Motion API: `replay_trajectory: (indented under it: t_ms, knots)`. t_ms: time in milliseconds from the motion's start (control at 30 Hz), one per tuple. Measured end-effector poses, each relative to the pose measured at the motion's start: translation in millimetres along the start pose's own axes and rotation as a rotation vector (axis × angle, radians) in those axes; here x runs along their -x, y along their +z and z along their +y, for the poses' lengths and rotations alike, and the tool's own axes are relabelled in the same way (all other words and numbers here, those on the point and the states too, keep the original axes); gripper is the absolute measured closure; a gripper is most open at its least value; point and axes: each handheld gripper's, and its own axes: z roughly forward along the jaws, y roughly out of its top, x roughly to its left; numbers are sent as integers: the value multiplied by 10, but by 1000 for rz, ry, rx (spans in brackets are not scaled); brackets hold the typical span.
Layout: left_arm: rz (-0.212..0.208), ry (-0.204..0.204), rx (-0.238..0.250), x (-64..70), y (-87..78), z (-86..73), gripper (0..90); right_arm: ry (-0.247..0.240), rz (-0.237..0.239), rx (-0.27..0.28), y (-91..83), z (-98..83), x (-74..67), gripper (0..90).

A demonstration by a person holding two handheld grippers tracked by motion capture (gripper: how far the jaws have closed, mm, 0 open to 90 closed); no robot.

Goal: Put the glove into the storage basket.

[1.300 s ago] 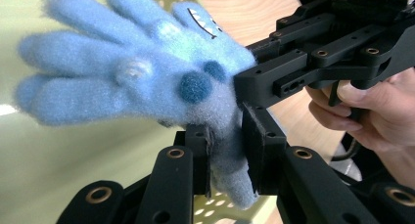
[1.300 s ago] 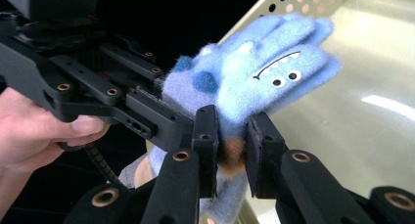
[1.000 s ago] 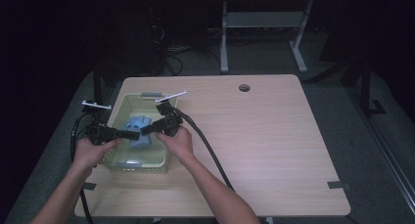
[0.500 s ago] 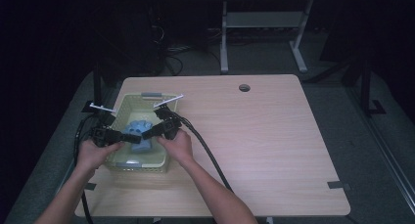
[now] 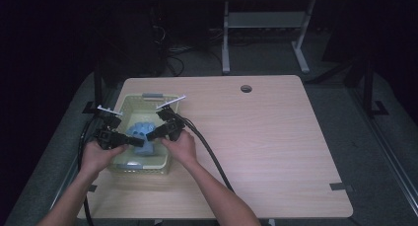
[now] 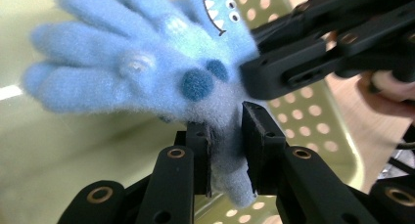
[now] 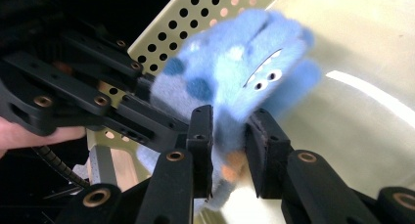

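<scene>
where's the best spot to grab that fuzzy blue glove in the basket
Probably the cuff end of the blue glove, approached from opposite the splayed fingers. The left gripper already pinches that flat, narrow part. The basket walls likely favour coming from above.

Fuzzy light-blue plush monster glove [image 6: 147, 67]: darker blue round spots, white jagged teeth w/ black outline, small white eyes w/ black pupils, orange patch low on one side. Pale yellow-green perforated plastic basket [image 5: 125, 107], round-hole pattern on walls. Both claws matte black w/ brass-coloured rivets. Light wood-grain counter [image 5: 276, 137], dark hole nr far edge.
</scene>
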Motion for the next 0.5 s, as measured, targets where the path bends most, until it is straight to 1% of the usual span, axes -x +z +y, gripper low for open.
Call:
replay_trajectory:
  t_ms: [67,100,167,233,267,300,367,400,467,500]
  knots:
    - [3,-3,-7,-3,48,-18,743,-3,-4,-1,-24,-5,6,716]
    - [19,-1,-26,-6,85,-26,743,-4,-9,-5,-28,-6,4,713]
    - [40,2,-45,-2,137,-36,747,-6,-14,-6,-44,-14,0,714]
    - [66,10,-71,-1,191,-39,753,-7,-6,3,-68,-15,1,714]
    - [71,4,-76,0,204,-39,754,-9,-4,4,-78,-14,-3,714]
    - [81,7,-89,-9,216,-36,754,-12,-6,4,-84,-13,-7,714]
    - [95,6,-95,-11,234,-33,753,-13,-2,10,-100,-13,-21,713]
    - [99,-2,-97,-11,246,-33,753,-14,0,10,-104,-12,-23,713]
    - [106,-3,-105,-14,254,-31,745,-18,3,8,-117,-14,-27,713]
    - [118,-1,-111,-12,258,-29,735,-13,3,12,-122,-14,-32,713]
